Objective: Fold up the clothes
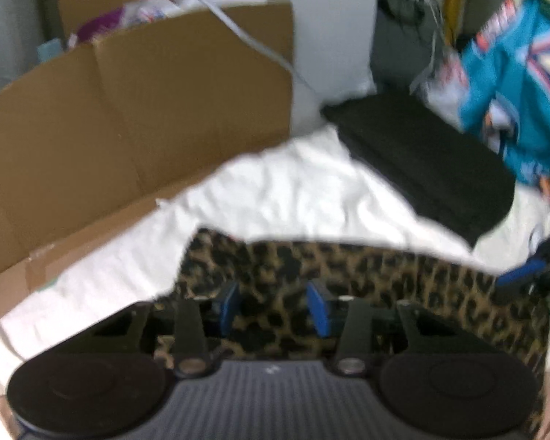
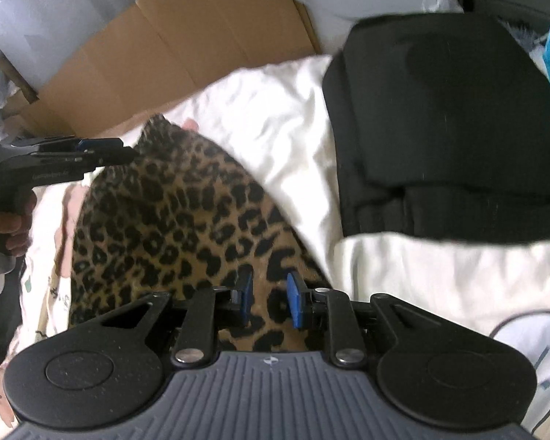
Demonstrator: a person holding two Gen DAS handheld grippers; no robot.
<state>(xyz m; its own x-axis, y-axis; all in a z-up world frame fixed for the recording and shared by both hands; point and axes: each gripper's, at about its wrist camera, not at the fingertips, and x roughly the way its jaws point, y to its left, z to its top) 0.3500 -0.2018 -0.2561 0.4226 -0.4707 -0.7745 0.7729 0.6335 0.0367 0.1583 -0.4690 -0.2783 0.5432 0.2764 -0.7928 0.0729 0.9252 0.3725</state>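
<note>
Your left gripper (image 1: 271, 302) hangs over the leopard-print fabric garment (image 1: 366, 278), its blue pads (image 1: 319, 306) spread with a clear gap between them; the print shows through the gap and neither pad presses on the cloth. From the right wrist view the same gripper (image 2: 126, 154) comes in from the left edge at the garment's far corner, though whether it touches the cloth there cannot be told.

Your right gripper (image 2: 269, 302) sits low over the near edge of the garment (image 2: 172, 220), its blue pads (image 2: 295, 304) standing a little apart with patterned cloth visible between them; nothing is pinched as far as the view shows.

The garment lies spread on the rumpled white bed sheet (image 2: 286, 117). Beyond it, well apart from both grippers, a folded stack of black clothing (image 2: 447, 128) rests on the sheet. A brown cardboard box (image 1: 128, 110) stands along the bed's far left side, and a white cable (image 1: 238, 33) droops across it. At the right edge of the left wrist view, a teal printed cloth (image 1: 513, 84) hangs beside the black stack (image 1: 421, 157). The left wrist view is blurred.
</note>
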